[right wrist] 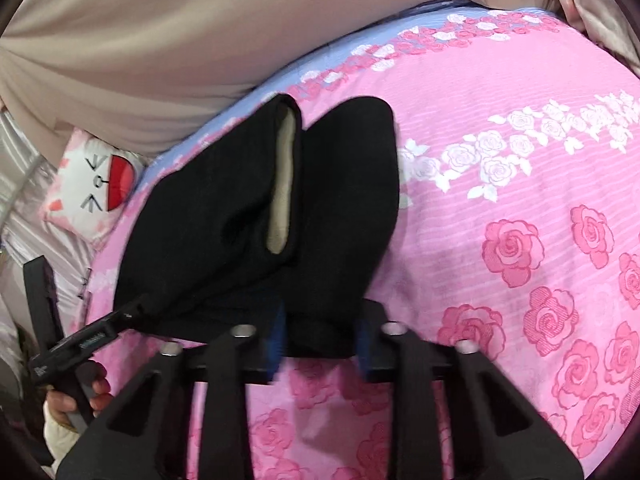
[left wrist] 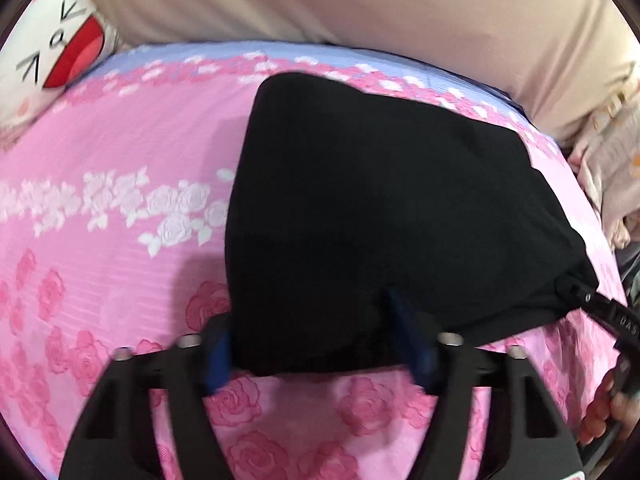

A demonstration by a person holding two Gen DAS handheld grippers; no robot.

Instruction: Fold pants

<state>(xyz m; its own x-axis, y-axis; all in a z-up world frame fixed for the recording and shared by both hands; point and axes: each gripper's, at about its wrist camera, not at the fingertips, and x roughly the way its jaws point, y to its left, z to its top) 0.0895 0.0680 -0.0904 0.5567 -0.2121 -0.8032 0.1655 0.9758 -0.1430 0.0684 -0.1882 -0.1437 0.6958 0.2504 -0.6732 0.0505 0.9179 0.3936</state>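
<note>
Pants [left wrist: 380, 208]: black, lying on the pink rose-print bed [left wrist: 100, 152], already doubled into a thick stack, hems with pale lining showing at the far end.
Left gripper [left wrist: 316, 354]: its fingers [left wrist: 218, 354] stand either side of the near edge, partly closed; a firm pinch cannot be confirmed.
Right gripper [right wrist: 320, 346]: narrowed on the near edge, cloth bunched between them.
Handling: soft, light, limp fabric; layers likely slide apart.
Where to hold: both near corners, through all layers.
</note>
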